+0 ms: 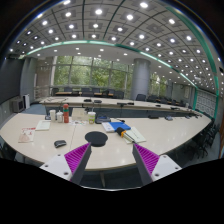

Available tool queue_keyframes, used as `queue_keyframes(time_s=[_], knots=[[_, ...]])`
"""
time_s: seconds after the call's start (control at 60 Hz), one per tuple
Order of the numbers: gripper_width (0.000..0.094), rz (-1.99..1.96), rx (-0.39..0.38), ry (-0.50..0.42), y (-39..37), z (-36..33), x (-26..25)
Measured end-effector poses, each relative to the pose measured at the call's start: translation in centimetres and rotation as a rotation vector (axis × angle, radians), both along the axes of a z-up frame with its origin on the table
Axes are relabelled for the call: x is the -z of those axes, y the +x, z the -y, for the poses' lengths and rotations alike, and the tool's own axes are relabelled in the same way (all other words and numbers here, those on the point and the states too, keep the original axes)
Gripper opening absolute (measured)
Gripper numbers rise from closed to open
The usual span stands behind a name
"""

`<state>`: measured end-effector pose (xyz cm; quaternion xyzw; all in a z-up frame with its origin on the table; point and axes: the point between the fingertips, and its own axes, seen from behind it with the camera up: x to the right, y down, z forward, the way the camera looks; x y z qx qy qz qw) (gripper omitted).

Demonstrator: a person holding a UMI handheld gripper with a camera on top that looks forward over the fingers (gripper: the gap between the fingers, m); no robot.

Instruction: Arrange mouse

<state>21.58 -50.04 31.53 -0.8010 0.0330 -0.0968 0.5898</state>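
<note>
We are holding the gripper [109, 165] above the table [30, 135], its 2 fingers spread and grasping nothing. The mouse [77, 155] is resting on the table just ahead of the left finger, apparently awaiting pickup.

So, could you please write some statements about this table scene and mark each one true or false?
1. The gripper is open, with nothing between its fingers. True.
2. A black round mouse pad lies on the table just ahead of the fingers. True.
3. The gripper holds the mouse. False: the fingers press on nothing, and a small dark object, possibly the mouse, rests on the table beyond the left finger.
4. A blue object lies on the table beyond the mouse pad. True.
5. The ceiling lights are off. False: many of them are lit.
</note>
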Motion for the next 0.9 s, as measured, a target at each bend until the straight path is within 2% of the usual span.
queue_keyframes(time_s=[0.233,0.517,0.633,0.9], knots=[[0.0854,-0.005,-0.016,-0.059,-2.3,0.1,3.9],[0.0856,-0.045,-0.111,-0.190,-9.8,-1.8,14.6],[0.0854,-0.100,-0.166,-0.235,-15.8,-5.2,19.0],[0.0854,-0.152,-0.270,-0.238,-28.8,-18.0,25.1]])
